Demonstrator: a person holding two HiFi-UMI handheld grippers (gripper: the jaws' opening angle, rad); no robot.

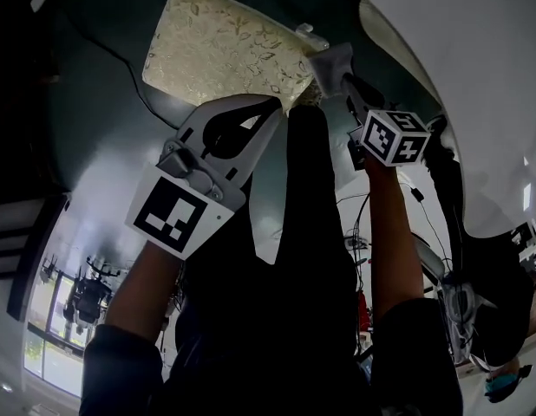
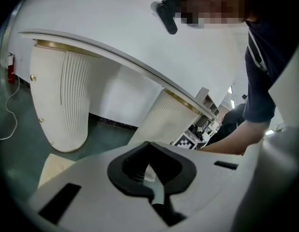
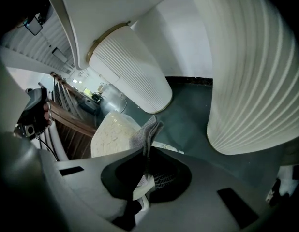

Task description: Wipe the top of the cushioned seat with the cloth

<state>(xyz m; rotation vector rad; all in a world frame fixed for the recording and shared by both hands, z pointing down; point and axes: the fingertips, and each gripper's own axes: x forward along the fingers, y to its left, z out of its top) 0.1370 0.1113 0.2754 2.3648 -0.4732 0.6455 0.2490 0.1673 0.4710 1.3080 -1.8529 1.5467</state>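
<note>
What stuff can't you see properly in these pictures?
Head view: the seat has its near corner partly hidden behind the left gripper and the cloth.
Left gripper view: that gripper's body covers most of the seat.
Right gripper view: the right gripper hides whether cloth touches seat.

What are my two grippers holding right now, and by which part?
The right gripper pinches the crumpled grey cloth by a bunched fold, loose end sticking past the jaws. The left gripper, jaws together, holds nothing.
</note>
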